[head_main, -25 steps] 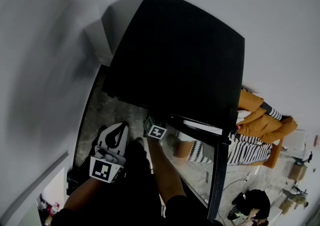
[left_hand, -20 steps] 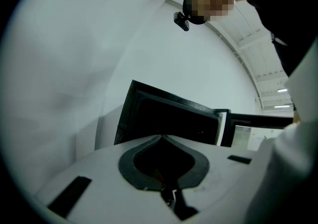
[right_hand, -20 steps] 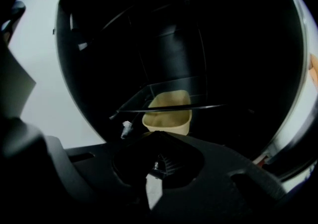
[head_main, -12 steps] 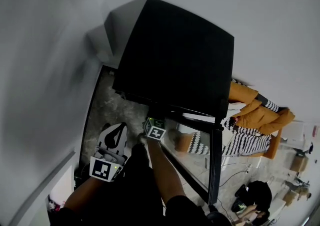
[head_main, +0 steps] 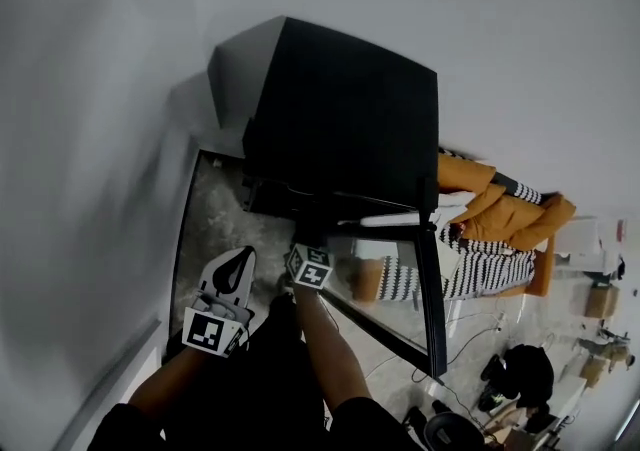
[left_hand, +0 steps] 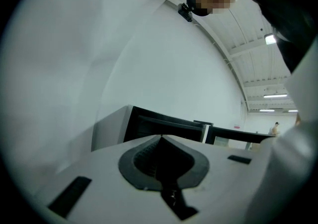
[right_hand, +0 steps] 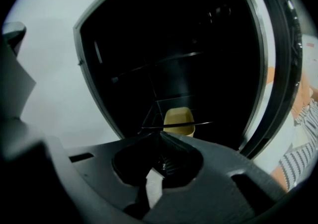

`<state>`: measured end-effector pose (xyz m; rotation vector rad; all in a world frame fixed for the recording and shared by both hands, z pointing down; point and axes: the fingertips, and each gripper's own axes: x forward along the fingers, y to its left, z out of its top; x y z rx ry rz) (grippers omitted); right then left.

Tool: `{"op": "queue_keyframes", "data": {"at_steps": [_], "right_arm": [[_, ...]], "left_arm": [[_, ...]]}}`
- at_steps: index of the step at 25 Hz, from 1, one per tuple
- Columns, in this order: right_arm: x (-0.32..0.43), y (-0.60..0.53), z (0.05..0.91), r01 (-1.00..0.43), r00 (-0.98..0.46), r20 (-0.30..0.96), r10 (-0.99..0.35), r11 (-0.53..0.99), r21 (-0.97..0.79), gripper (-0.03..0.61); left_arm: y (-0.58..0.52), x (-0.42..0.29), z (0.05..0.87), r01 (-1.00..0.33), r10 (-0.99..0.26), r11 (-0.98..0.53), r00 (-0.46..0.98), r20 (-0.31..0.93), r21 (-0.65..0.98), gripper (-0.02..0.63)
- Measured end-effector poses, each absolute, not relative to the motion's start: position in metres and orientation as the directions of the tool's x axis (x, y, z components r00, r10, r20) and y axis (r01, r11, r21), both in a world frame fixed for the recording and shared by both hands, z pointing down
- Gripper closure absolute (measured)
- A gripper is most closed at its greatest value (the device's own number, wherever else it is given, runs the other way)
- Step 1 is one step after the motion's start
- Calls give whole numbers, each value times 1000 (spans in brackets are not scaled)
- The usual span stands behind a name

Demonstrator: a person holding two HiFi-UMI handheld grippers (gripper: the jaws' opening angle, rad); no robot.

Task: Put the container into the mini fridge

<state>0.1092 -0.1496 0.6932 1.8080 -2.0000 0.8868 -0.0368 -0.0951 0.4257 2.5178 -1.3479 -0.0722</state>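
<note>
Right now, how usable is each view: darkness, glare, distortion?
Head view: strong fisheye bending, mini fridge nearly featureless black. Right gripper view: its interior very dark, only the yellowish container readable. Left gripper view: bright, pale wall washed out, edges vignetted.

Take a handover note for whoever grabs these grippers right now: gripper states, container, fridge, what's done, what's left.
Left gripper: shut, empty, outside the fridge.
Right gripper: shut, empty, facing the open mini fridge.
Container: yellowish, inside the fridge, low down, neither gripper on it.
Door: open.
Done: container is in.
Left: probably just closing the door.
</note>
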Motion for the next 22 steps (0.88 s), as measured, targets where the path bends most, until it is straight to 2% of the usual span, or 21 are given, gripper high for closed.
{"op": "queue_keyframes", "data": {"at_steps": [9,22], "right_arm": [[95,-114,621,-971,-140,566,-812,0,-240,575],[122,-51,537,-958,-236,487,-841,118,-260,575]], "left_arm": [[-81,-50,389,-760,-775,-602,630,52,244,611],[-27,-21,368,-839,-853,-490,518,70,238,611]]}}
